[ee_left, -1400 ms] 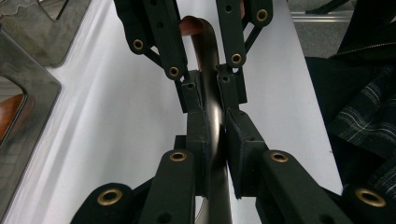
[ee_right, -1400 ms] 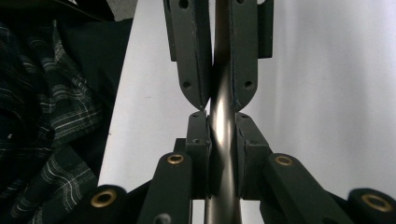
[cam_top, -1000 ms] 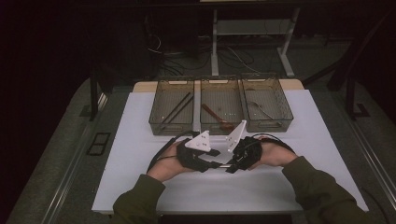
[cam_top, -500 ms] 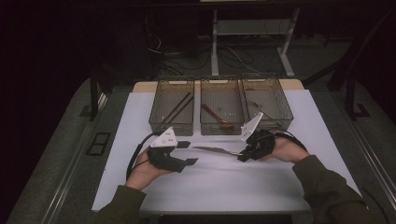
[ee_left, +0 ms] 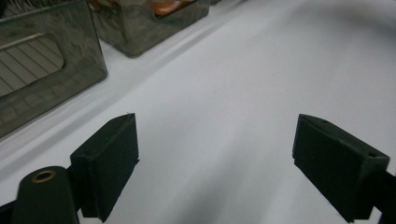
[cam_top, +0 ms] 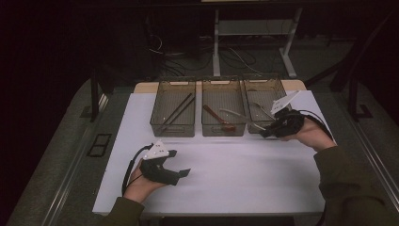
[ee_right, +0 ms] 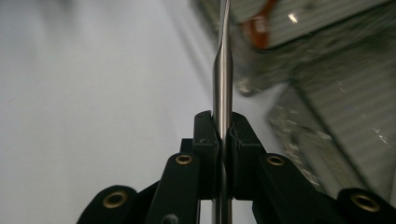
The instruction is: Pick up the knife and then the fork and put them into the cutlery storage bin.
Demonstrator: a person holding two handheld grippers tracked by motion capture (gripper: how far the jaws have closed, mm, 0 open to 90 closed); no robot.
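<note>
Dim room; white table (cam_top: pixel 244 183), grey floor (cam_top: pixel 51 160), cables (cam_top: pixel 188 54) under a desk frame (cam_top: pixel 282 33) behind.

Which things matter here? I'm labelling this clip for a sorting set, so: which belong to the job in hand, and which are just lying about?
Job in hand:
- metal utensil
- right gripper, shut on its handle
- right-hand bin, nearest that gripper

Lying about:
- dark sticks in the left bin
- red-handled tool in the middle bin
- cables on the floor behind
</note>
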